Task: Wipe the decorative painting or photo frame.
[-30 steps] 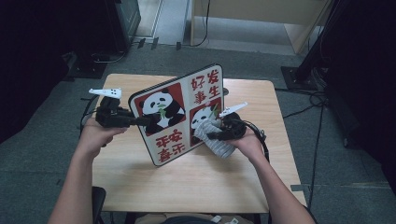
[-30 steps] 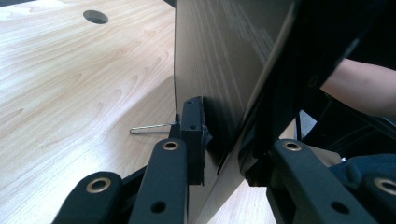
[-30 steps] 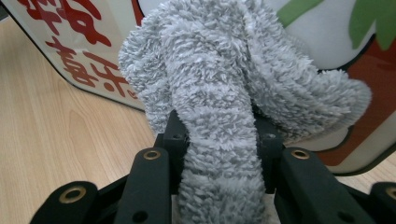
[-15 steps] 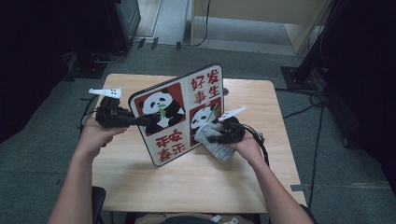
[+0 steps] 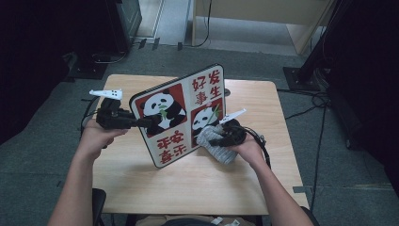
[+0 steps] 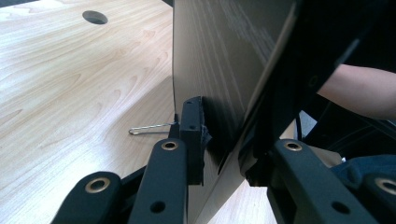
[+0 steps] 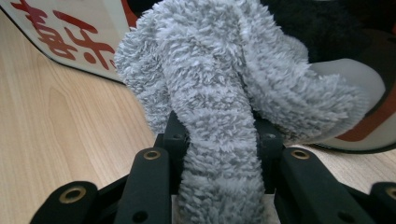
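Here the left hand-held gripper (image 5: 149, 121) clamps the panda board's (image 5: 181, 113) nine o'clock edge; the right hand-held gripper (image 5: 217, 136) grasps a grey cloth (image 5: 215, 143) against its front, over the worktop (image 5: 188, 183).

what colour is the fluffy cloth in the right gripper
Grey, with faint lighter stripes; the cloth shows best in the right gripper view.

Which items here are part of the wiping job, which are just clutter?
In use:
- panda board, propped on edge, clamped by left gripper
- grey fluffy cloth, held by right gripper against the board face

Lying about:
- thin metal wire piece on the table behind the board
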Demonstrator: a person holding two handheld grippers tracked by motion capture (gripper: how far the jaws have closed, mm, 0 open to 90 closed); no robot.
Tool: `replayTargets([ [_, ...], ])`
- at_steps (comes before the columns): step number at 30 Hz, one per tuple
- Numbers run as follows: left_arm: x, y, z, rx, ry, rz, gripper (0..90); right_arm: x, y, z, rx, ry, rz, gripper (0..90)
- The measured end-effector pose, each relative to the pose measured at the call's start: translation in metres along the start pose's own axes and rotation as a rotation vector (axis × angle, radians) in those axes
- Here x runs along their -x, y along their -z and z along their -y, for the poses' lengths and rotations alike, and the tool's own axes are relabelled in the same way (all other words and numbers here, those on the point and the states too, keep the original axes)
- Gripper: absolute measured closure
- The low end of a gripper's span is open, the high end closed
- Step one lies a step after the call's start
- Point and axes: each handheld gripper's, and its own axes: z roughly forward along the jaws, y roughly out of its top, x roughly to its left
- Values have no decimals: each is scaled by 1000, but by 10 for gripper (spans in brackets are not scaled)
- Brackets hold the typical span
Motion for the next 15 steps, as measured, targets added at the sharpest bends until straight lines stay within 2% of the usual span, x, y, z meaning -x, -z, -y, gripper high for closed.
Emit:
replayTargets([
  [8,0,0,0,3,5,-3,744,-2,10,-5,-8,-5,-11,679],
  [15,1,0,0,0,6,-8,746,-6,26,-12,26,-5,-6,681],
])
